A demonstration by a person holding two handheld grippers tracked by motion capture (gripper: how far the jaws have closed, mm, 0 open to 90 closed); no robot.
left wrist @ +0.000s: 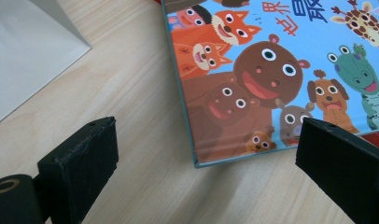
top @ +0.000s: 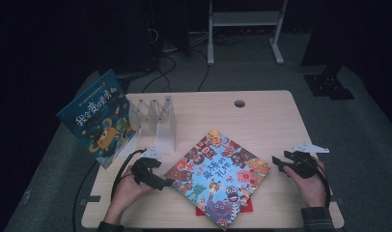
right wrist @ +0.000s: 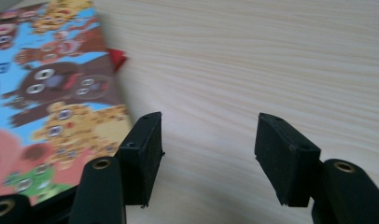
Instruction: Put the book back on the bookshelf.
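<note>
Flat on the wooden table [top: 276, 116], a picture book [top: 217, 175] with a cover of cartoon animals is seen lying at an angle between the two grippers, with something red [top: 249, 205] showing from under its near edge. The left gripper [top: 169, 182] is held low at the book's left corner by the person's left hand [top: 124, 191]; in the left gripper view its two black jaws are spread wide, one over bare wood and the other just over the book's edge, and the book's corner [left wrist: 196, 163] lies between them without being touched by either pad. The right gripper [top: 279, 162] is held by the right hand [top: 312, 186] near the book's right corner, apart from it. In the right gripper view its jaws stand parted, with only bare table wood between them, while the book's cover [right wrist: 52, 107] is seen just beside the left-hand jaw and a red tip [right wrist: 116, 58] shows past the cover's edge. Nothing is pinched by either gripper. Farther back on the left, a clear rack with several upright dividers [top: 158, 121] stands on the table, and a second book [top: 97, 118] with a blue cover is propped tilted against its left side, overhanging the table's left edge. A round cable hole [top: 239, 103] is seen in the far part of the tabletop. The floor behind is dark, with cables and a white stand [top: 245, 29] on it.
</note>
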